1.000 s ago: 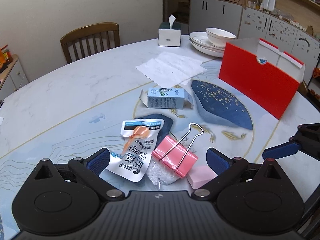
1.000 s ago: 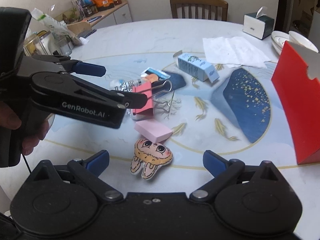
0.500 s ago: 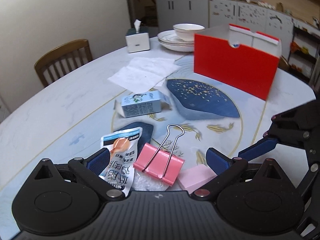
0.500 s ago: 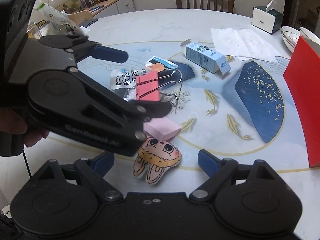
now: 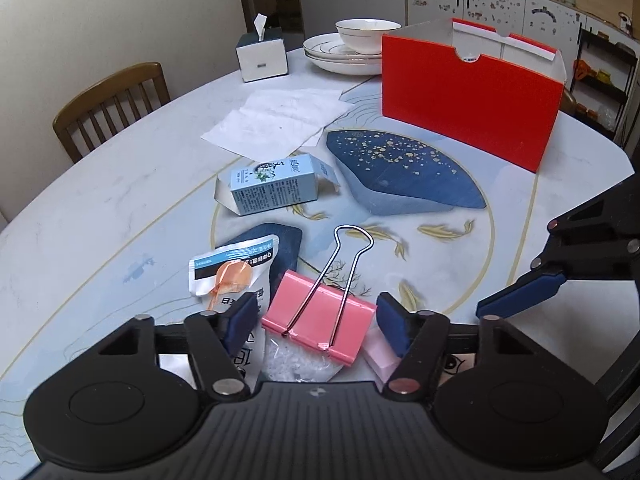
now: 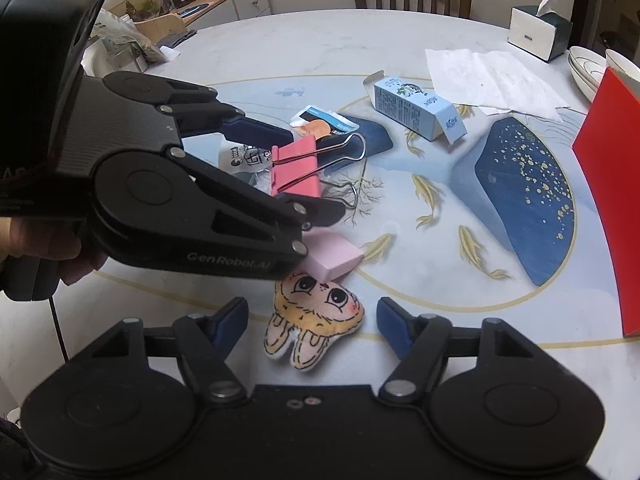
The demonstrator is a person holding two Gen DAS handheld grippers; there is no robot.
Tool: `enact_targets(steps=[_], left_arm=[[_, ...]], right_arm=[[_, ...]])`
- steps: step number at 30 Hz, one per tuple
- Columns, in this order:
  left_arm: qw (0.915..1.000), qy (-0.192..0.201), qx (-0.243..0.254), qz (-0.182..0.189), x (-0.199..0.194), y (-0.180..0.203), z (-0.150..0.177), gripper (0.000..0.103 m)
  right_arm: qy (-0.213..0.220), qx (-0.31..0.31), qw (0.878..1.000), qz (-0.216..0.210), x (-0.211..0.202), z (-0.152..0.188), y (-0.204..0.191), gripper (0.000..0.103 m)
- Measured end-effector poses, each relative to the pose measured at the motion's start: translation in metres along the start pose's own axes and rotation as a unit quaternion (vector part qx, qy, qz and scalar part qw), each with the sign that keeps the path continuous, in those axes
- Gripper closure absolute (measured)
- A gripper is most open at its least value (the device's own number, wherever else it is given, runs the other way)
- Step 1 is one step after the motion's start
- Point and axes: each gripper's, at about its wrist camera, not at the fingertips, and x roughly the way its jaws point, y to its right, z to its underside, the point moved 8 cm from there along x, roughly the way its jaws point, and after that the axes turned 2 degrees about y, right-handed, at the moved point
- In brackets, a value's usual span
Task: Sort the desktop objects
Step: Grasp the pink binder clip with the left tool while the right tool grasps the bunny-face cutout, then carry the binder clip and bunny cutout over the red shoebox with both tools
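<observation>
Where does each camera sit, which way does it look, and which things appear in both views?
Left wrist: sits on the left gripper, looks across the table toward the red box; its own open jaws flank the pink binder clip, and the right gripper enters at the right edge.
Right wrist: sits on the right gripper, looks at the rabbit plush; its own open jaws show, also the left gripper and the person's hand.
Shared: binder clip, blue carton, red box, tissue box.

Glossy marbled table (image 5: pixel 120 184), pink binder clip (image 5: pixel 320 330) with wire handles, cloth bunny (image 6: pixel 314 322).
</observation>
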Motion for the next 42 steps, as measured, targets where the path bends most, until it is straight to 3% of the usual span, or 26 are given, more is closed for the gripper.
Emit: enact_targets(steps=[3, 16, 42], left_arm=[[1.0, -0.001, -0.004, 0.0, 0.0, -0.001, -0.001, 0.045], [0.9996, -0.008, -0.027, 0.003, -0.003, -0.001, -0.003, 0.046], [0.9972, -0.01, -0.074, -0.005, -0.027, 0.028, -0.013, 0.046]], right_arm=[[-0.003, 0.003, 1.0, -0.004, -0.001, 0.002, 0.002, 0.04], [0.002, 0.012, 1.0, -0.016, -0.009, 0.005, 0.01, 0.066], [0.045, 0.07, 0.996, -0.011, -0.065, 0.023, 0.075, 0.069]])
